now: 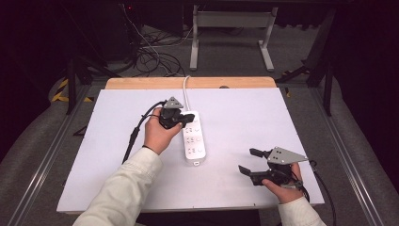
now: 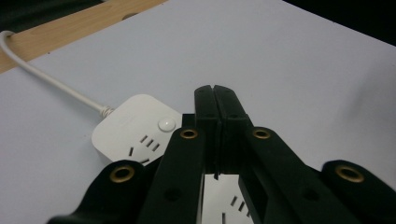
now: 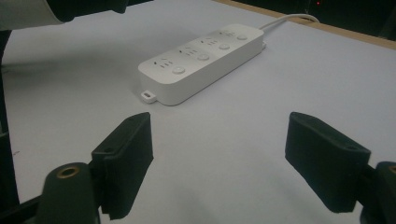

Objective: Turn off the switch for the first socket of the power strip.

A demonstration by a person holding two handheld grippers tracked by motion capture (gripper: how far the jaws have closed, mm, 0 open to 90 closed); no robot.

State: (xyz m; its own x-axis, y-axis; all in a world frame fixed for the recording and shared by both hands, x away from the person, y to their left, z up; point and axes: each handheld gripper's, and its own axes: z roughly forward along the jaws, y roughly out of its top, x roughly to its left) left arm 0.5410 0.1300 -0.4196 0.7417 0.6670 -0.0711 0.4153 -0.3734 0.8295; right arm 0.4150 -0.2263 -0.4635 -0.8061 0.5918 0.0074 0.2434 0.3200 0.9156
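Observation:
A white power strip (image 1: 194, 139) (image 2: 135, 126) (image 3: 205, 56) with three socket groups and round buttons lies lengthwise in the middle of the white table. Its white cord (image 1: 186, 89) (image 2: 51, 81) runs off over the far edge. My left gripper (image 1: 190, 117) (image 2: 215, 88) is shut, its black jaws pressed together with nothing between them, and it hovers over the far end of the strip, beside the end button. My right gripper (image 1: 247, 160) (image 3: 219, 123) stands open near the front right of the table, pointing toward the strip, with nothing between its jaws.
The white table surface (image 1: 235, 117) has a wooden strip (image 1: 141, 83) along its far edge. Behind it, loose cables (image 1: 150, 56) lie on the floor beside a white metal stand (image 1: 230, 19). Metal rails run along both sides of the table.

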